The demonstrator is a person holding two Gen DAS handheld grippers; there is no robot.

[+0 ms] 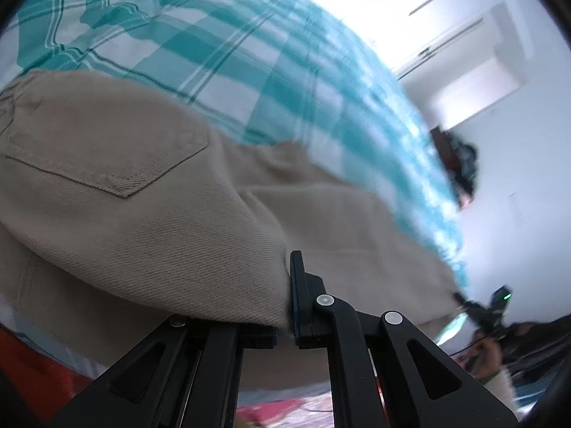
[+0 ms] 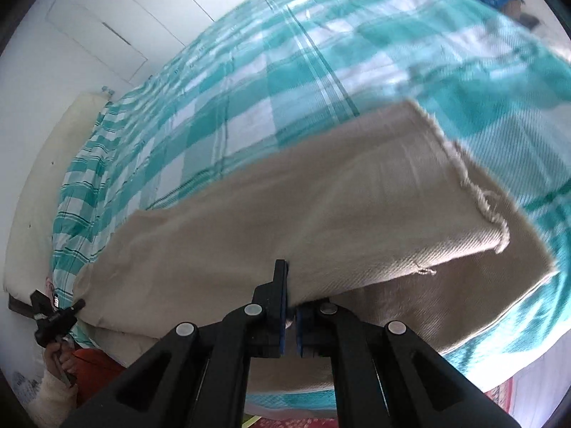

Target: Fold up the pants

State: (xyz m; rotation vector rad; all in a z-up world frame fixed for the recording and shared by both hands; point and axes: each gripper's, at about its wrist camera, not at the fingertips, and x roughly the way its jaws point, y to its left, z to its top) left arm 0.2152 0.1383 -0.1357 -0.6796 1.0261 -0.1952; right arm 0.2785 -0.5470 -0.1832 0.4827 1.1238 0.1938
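- The beige pants (image 1: 150, 221) lay across a bed covered with a teal and white checked sheet (image 1: 221, 46), with one side lifted over the rest.
- The left gripper (image 1: 285, 306) pinched the fabric edge near the seat, below a back pocket (image 1: 107, 146); its jaws were pressed on the cloth.
- The right gripper (image 2: 291, 315) held the leg edge near the frayed hem (image 2: 478, 192); its blue-padded jaws were nearly together with cloth between them.
- White cupboard doors (image 2: 117, 18) stood behind the bed.
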